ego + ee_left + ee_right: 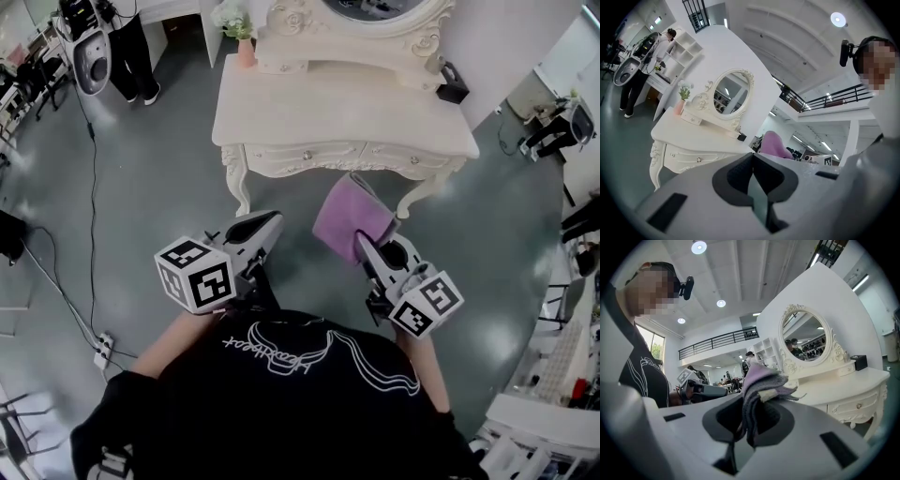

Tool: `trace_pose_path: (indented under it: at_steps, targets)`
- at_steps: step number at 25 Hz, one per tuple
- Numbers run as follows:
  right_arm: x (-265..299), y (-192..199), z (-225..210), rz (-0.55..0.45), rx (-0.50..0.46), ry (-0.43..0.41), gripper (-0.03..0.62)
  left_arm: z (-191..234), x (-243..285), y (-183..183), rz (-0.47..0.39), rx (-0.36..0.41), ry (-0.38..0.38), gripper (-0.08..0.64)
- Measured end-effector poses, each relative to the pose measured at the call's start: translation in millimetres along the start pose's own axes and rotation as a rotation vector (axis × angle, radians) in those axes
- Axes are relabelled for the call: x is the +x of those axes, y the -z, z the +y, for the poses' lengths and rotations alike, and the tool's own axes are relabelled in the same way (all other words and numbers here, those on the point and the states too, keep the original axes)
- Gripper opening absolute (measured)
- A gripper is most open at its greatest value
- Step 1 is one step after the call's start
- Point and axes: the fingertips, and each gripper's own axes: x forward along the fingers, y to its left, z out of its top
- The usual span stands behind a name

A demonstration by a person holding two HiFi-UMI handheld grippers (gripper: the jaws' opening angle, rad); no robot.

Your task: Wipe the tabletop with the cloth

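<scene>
Gripping folded purple cloth (349,217): right hand-held gripper (367,251), jaws clamped on it. Left hand-held gripper (267,225): jaws together, empty, alongside. White vanity desk (337,117): straight ahead of cloth, untouched; right side nearer.

Illumination is bright and even, supplied by round ceiling lights (699,246) overhead. The white tabletop (347,103) reads near washed-out, and the grey floor (494,335) carries soft glare patches. All views show strong barrel distortion; both gripper views have dark vignetted corners and a soft nearest foreground.
</scene>
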Motion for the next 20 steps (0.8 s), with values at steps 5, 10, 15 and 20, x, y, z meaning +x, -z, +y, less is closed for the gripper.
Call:
trace_pose_path:
  at_steps: [5, 10, 15, 20]
  targets:
    - [74, -9, -35, 0.036, 0.028, 0.0, 0.051, 64, 28, -40, 0.018, -0.025, -0.006, 0.005]
    - [162, -15, -72, 0.088, 0.056, 0.01, 0.051, 147, 49, -85, 0.039, -0.035, -0.032, 0.005]
    - [252, -21, -95, 0.148, 0.053, -0.002, 0.051, 228, 60, -134, 0.038, -0.032, -0.072, 0.005]
    - [326, -17, -117, 0.19, 0.091, -0.015, 0.051, 295, 72, -166, 0.043, -0.05, -0.096, 0.005]
